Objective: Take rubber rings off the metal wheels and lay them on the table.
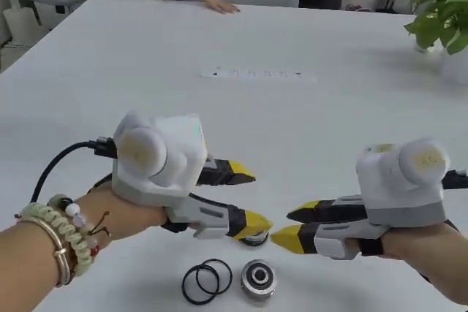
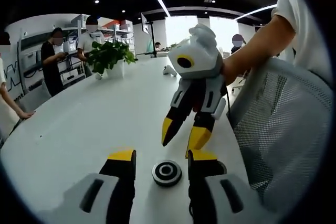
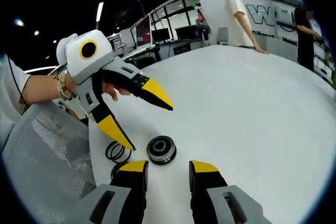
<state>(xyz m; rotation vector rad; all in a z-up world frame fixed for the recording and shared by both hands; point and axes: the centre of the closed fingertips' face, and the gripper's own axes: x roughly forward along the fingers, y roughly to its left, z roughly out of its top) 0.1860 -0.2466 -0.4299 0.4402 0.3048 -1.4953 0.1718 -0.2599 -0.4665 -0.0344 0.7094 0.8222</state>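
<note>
- Basically, task item = small round silver metal wheel (image 2: 167,172), lying flat on white table (image 1: 292,107). Dark band round its rim, concentric rings on top face, pale hub in centre.
- Whether that dark band is a rubber ring: can't tell.
- L gripper (image 2: 161,156): yellow-tipped jaws spread wide, gripping nothing. Wheel sits btwn the two tips, clear of both.
- R gripper (image 3: 169,167): jaws also wide apart, empty. Wheel lies just ahead of its tips, approx. centred on the gap, no contact.
- Head view: both grippers' tips point at the wheel from opp. sides; L gripper's lower tip partly covers it.
- 2nd silver metal wheel (image 1: 258,279), dark bore, flat on table, near the first wheel on the person's side of it.
- Two thin black rubber rings (image 1: 207,280), overlapping, flat on table, near the first wheel, also on the person's side, just beside the 2nd wheel.
- Potted green plant (image 1: 439,5): well beyond the first wheel, at far table edge.
</note>
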